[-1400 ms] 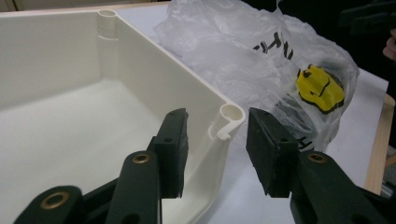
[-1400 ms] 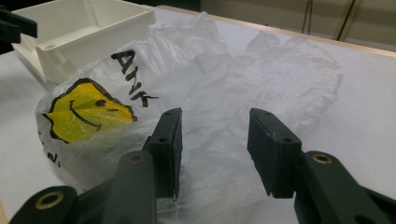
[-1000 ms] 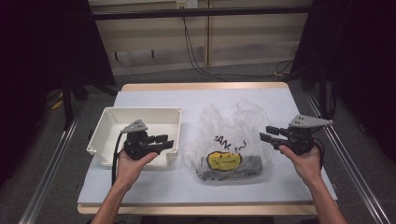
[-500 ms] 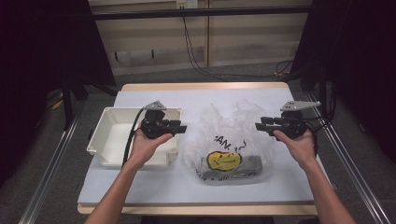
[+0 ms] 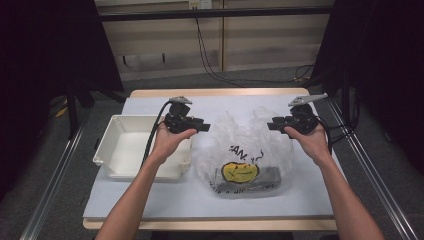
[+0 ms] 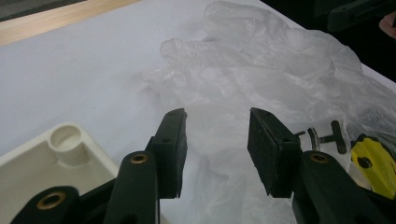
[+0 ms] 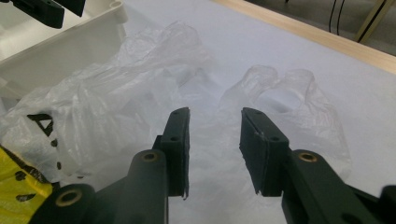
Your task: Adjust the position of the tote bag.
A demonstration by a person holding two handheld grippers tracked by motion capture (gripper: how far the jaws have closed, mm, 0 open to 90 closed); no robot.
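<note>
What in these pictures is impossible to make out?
- High view: the dark thing inside the plastic bag, veiled by crinkled film and the yellow smiley print.
- High view: the bag's black lettering, broken by folds.
- Left gripper view: the white bin, cut off by the edge.

Both bare forearms reach in from the near edge, each hand wrapped around a black tool, and the two tools point inward toward each other across the middle of the worktop (image 5: 150, 202). The left tool (image 5: 204, 126) sits at the end of the left hand (image 5: 169, 141) with its jaws standing apart and nothing between the pads (image 6: 173, 149). The right tool (image 5: 270, 125), held in the right hand (image 5: 306, 138), likewise has its jaws spread with an empty gap between them.
</note>
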